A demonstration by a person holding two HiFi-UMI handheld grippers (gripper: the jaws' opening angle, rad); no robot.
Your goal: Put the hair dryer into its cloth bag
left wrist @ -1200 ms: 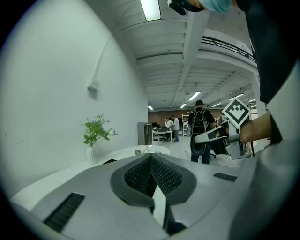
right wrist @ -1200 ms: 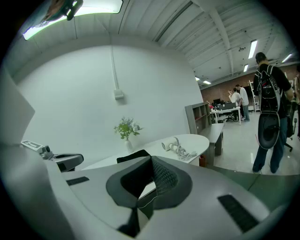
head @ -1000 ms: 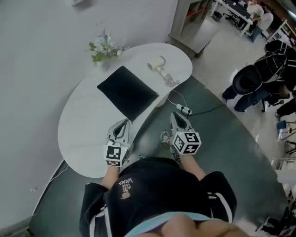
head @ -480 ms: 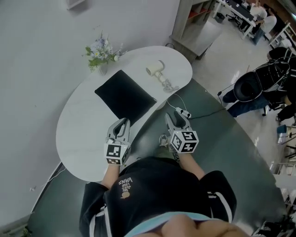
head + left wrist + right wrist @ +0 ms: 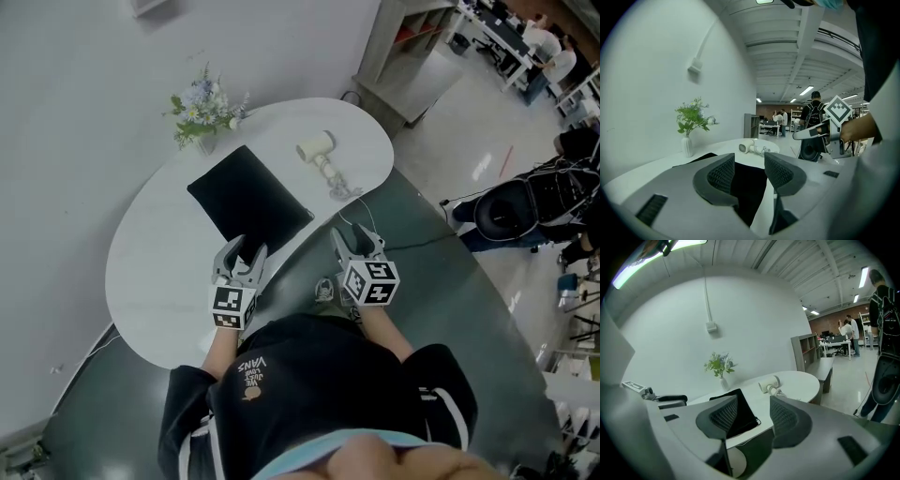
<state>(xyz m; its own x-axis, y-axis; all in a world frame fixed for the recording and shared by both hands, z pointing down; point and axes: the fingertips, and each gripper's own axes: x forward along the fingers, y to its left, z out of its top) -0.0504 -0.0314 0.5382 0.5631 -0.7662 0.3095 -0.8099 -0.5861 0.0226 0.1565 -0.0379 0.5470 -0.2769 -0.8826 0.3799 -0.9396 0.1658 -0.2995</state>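
Observation:
The cream hair dryer (image 5: 317,150) lies on its side at the far right of the white oval table (image 5: 150,281), its cord (image 5: 343,187) bunched beside it. A flat black cloth bag (image 5: 248,199) lies in the table's middle, reaching the near edge. My left gripper (image 5: 242,251) hovers over the bag's near corner. Its jaws have just been opening and stand open, with nothing gripped. My right gripper (image 5: 356,236) hangs just off the table's near edge, right of the bag, its jaws also just opened and empty. Both gripper views show the bag (image 5: 749,190) (image 5: 743,414) and the dryer (image 5: 746,147) (image 5: 769,385) beyond the jaws.
A white vase of flowers (image 5: 202,111) stands at the table's far edge by the wall. A grey shelf unit (image 5: 412,52) is behind the table. A cable with a plug (image 5: 375,225) runs over the dark floor. A backpack on a chair (image 5: 525,211) stands at the right.
Both grippers have moved forward toward the table, the left now over the bag's near corner. Both pairs of jaws went from shut to open.

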